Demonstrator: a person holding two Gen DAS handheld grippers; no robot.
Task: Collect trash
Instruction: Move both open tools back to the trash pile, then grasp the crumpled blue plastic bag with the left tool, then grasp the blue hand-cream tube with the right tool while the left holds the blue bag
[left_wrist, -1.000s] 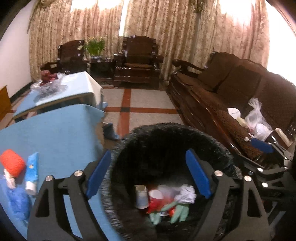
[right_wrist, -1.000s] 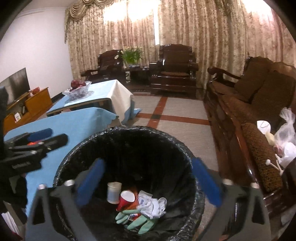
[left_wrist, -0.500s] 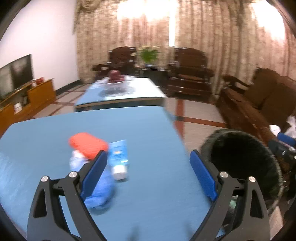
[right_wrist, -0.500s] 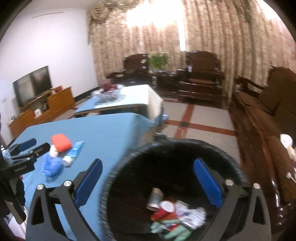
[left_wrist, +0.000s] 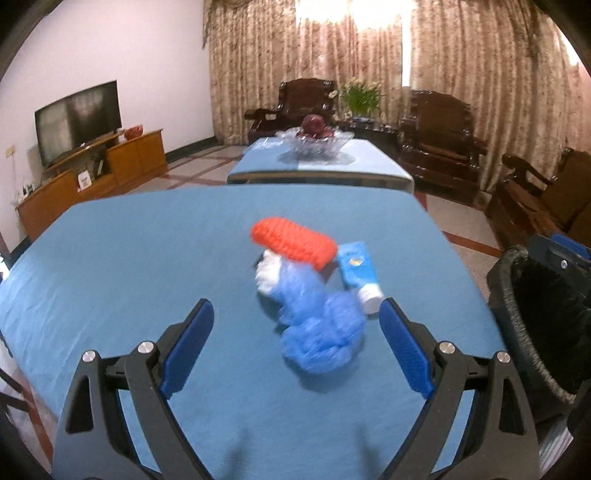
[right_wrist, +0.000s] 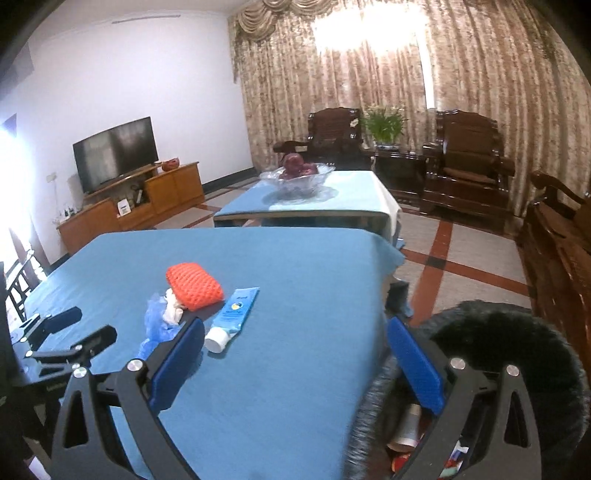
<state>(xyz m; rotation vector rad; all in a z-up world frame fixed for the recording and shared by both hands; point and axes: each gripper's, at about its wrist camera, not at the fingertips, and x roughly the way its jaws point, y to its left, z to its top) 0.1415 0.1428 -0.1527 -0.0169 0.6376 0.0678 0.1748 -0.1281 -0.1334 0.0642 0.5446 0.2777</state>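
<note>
While I hold the left gripper (left_wrist: 295, 350) over the blue table (left_wrist: 147, 258), its jaws stand wide apart with nothing between them. Just ahead of its fingertips lies the trash: a crumpled blue bag (left_wrist: 317, 325) with a bit of white paper (left_wrist: 267, 275) at its far end. I see an orange mesh sponge (left_wrist: 293, 242) resting against the far side of that bag, and a blue tube (left_wrist: 360, 271) with a white cap touching the bag on the side toward the bin. All of it looks a little blurred in my left view.

My right gripper (right_wrist: 295, 362) is spread wide too, empty, hanging over the table edge nearest the bin. From here the sponge (right_wrist: 194, 280), the tube (right_wrist: 234, 312) and the bag (right_wrist: 157, 325) sit near its left finger, the bag partly hidden behind that finger.

Beside the table, on the floor, stands the black-lined bin (right_wrist: 498, 332); a cup and some scraps show at its bottom. Beyond the table I can see a second table (right_wrist: 351, 192) carrying a glass fruit bowl (right_wrist: 297, 179).
</note>
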